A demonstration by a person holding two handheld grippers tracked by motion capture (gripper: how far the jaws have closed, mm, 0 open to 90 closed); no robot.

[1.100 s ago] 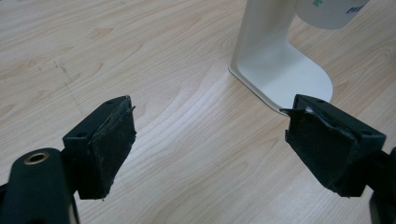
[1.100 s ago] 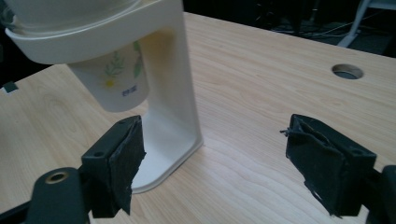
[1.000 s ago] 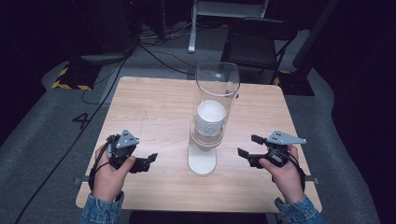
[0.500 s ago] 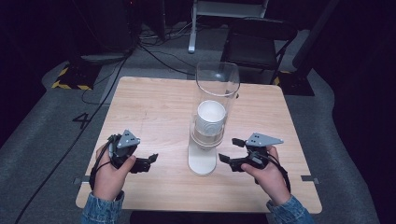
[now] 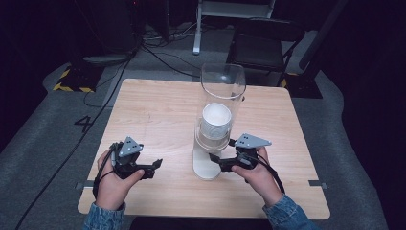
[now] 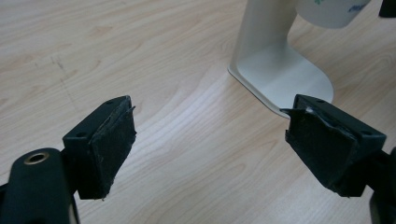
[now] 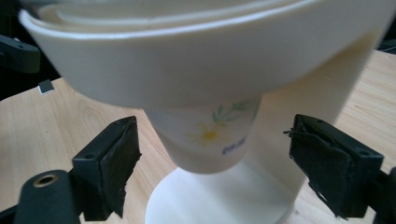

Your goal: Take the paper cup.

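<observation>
Closing in on the paper cup point(image 7: 210, 135) hanging from the cup dispenser point(image 5: 213, 143) mid-table: right gripper point(image 5: 221, 164), nearer than a second ago, jaws spread wide either side of it. Probably preparing to pull. Resting apart, left gripper point(image 5: 152, 166), jaws spread, grasping nothing.

Cup dispenser point(image 7: 187, 60): top cropped in right gripper view. Paper cup point(image 7: 210, 140): rim hidden; blue print blurred, possibly lettering.
</observation>
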